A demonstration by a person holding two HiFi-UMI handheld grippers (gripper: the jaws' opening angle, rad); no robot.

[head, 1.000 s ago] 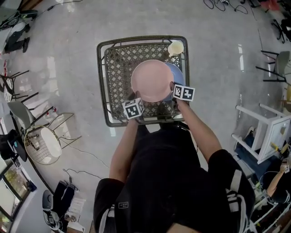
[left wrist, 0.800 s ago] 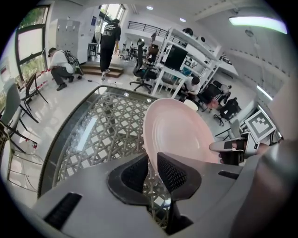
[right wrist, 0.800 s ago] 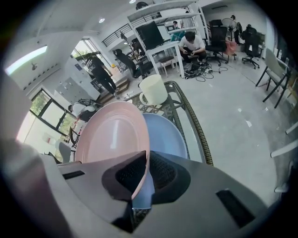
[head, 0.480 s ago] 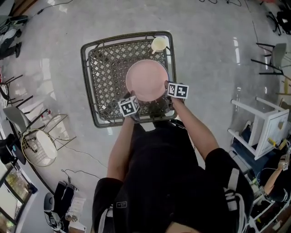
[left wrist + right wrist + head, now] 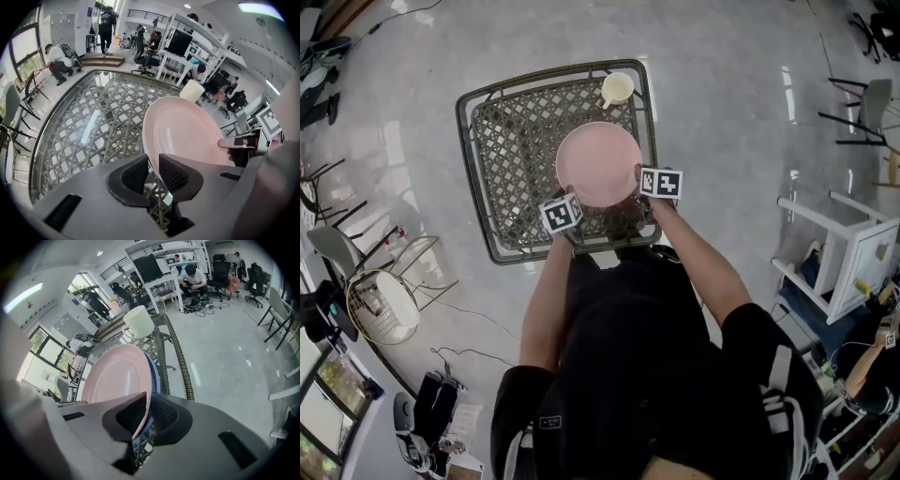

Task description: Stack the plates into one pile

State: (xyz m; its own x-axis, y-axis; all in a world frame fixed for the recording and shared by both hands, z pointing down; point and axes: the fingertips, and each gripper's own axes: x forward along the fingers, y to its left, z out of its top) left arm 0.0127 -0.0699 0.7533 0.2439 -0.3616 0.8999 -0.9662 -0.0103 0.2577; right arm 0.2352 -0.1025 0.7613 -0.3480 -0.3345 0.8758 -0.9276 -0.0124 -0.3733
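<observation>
Clamps the pink plate [image 5: 598, 162] by its near-right rim in the right gripper [image 5: 149, 403], directly over the blue plate [image 5: 154, 376] on the lattice table's [image 5: 506, 141] near-right part, with the left gripper [image 5: 153, 165] just opening at the near-left rim, jaws apart and pressing nothing, below the table's far-right cream cup [image 5: 617, 89].

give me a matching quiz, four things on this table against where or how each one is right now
1 pink plate
2 blue plate
3 cup
4 right gripper

a underneath, only its edge showing
b far right corner of the table
c clamped on the pink plate's rim
d top of the pile

Pairs: 1-d, 2-a, 3-b, 4-c
</observation>
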